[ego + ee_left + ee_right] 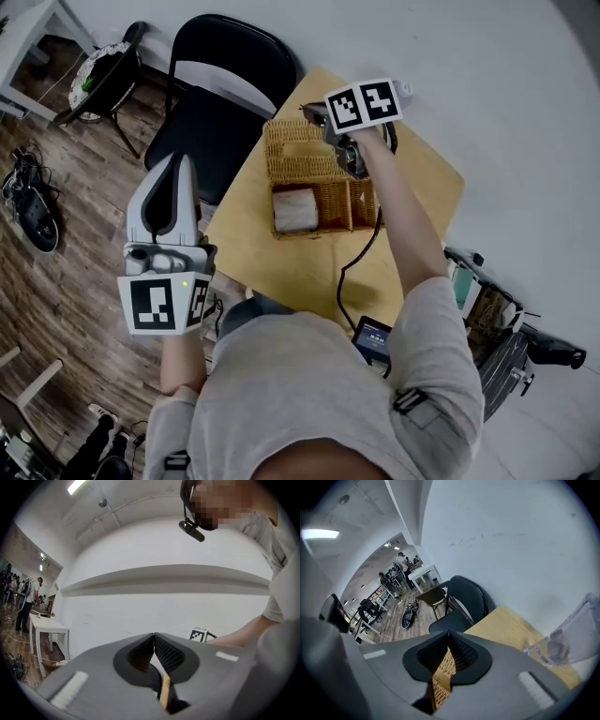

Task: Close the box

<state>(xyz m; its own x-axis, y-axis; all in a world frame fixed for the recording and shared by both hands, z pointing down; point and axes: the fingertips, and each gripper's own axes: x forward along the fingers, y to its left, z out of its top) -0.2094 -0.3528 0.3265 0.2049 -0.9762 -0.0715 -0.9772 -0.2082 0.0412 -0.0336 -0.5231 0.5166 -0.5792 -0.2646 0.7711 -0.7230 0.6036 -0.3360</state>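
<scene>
Head view: the wicker box (319,232) stands on the wooden surface (309,272), toward its far side. Its lid (295,150) is thrown back at the end farthest from the person. A pale bundle (295,208) lies in the left compartment. The right hand-held gripper (319,117) reaches over the surface and points down at the lid's far edge. The left hand-held gripper (180,161) hangs off the surface's left edge, above the wooden floor (75,244). A black folding chair (225,94) stands beyond the surface's far left corner.

Left gripper view: the left hand-held gripper (153,637) faces a white wall (140,606), its jaws meeting at the tips with nothing between them.

Right gripper view: the right hand-held gripper (449,639) has its jaws pinched onto a strip of the wicker lid (443,674). The surface (506,627) and chair (466,597) lie beyond.
</scene>
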